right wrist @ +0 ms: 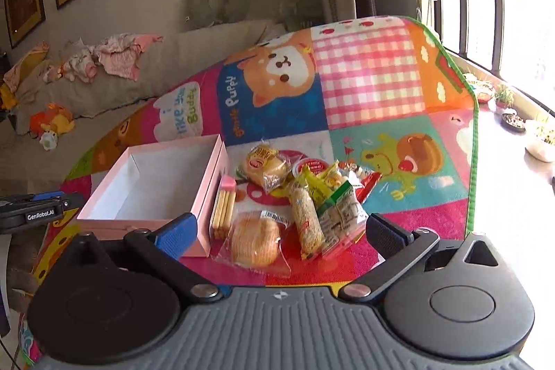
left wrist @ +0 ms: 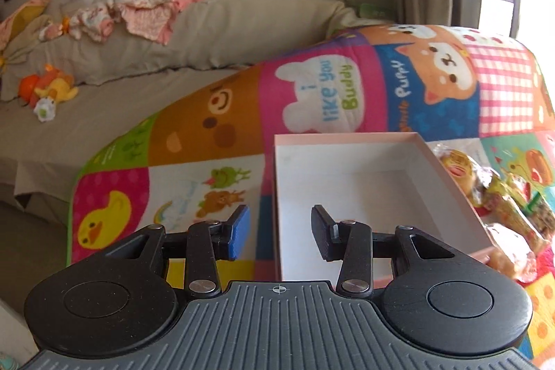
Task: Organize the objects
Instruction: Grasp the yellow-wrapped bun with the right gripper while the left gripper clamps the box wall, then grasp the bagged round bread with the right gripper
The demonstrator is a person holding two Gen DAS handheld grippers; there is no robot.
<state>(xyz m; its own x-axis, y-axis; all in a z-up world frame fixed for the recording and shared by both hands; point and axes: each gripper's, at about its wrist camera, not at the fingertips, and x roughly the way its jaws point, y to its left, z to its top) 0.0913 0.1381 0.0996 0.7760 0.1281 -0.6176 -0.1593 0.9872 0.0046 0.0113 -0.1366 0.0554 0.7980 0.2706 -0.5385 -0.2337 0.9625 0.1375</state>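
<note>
1. Left wrist view: the left gripper (left wrist: 277, 233) hangs above the near left corner of the pink box (left wrist: 451, 186); its jaws stand apart with nothing between them, released.
2. Same view: the box sits open on a patchwork play mat (left wrist: 208, 113), white inside and bare. Wrapped snacks (left wrist: 499, 196) lie just beside its right wall.
3. Same view: far left, a grey sofa (left wrist: 104, 123) carries a small plush toy (left wrist: 52, 89) and crumpled pink clothes (left wrist: 138, 13).
4. Right wrist view: the right gripper (right wrist: 279, 229) has its jaws spread wide, holding nothing, above the near edge of the snack pile.
5. Same view: a wrapped bun (right wrist: 255, 241) lies nearest, between the fingers; a long cracker roll (right wrist: 307, 217) lies just right of it. A pack of biscuit sticks (right wrist: 223, 203) touches the box's right wall. A second bun (right wrist: 263, 163) and a red-lidded cup (right wrist: 308, 167) lie farther off.
6. Same view: the pink box (right wrist: 114, 182) sits left of the snacks, and the left gripper shows at the far left edge.
</note>
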